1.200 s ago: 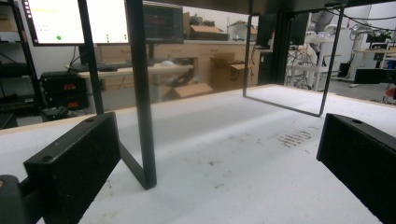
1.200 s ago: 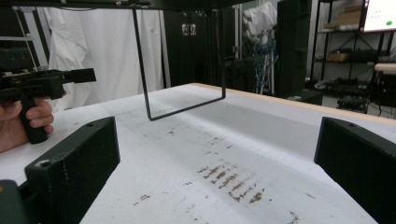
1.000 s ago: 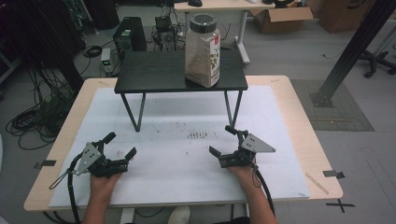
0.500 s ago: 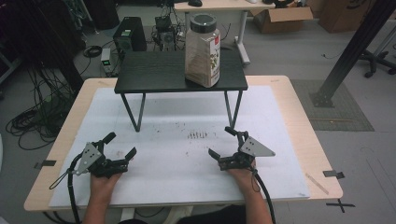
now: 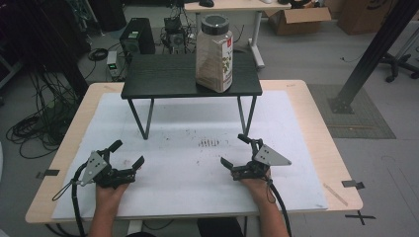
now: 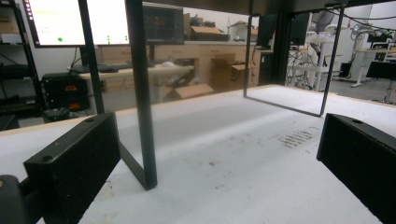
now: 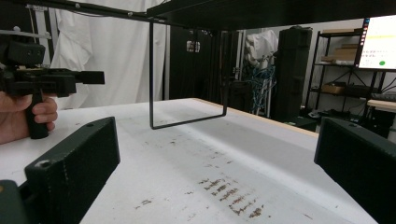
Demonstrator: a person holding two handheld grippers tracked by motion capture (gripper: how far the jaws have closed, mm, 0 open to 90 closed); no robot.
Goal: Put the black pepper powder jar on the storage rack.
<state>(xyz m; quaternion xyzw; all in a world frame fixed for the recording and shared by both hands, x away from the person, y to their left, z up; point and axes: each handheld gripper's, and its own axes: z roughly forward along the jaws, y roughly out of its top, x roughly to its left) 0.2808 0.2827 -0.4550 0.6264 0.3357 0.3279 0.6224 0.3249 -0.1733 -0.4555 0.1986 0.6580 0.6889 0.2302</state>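
A tall clear jar with a dark lid and brownish contents stands upright on the right part of a low black stand. My left gripper rests open on the white mat at the near left, held by a hand. Its jaws are wide apart with nothing between them, and they point at the stand's left leg. My right gripper sits open at the near right, its jaws also bare. In the right gripper view the left gripper shows at the left, with fingers around its handle.
The white mat covers a wooden table and carries small dark marks at its middle. The stand's thin metal legs rise between the grippers and the far side. Desks, boxes, cables and a computer tower lie on the floor behind.
The right gripper has drifted very slightly toward the near edge. The left gripper and the jar have not moved.
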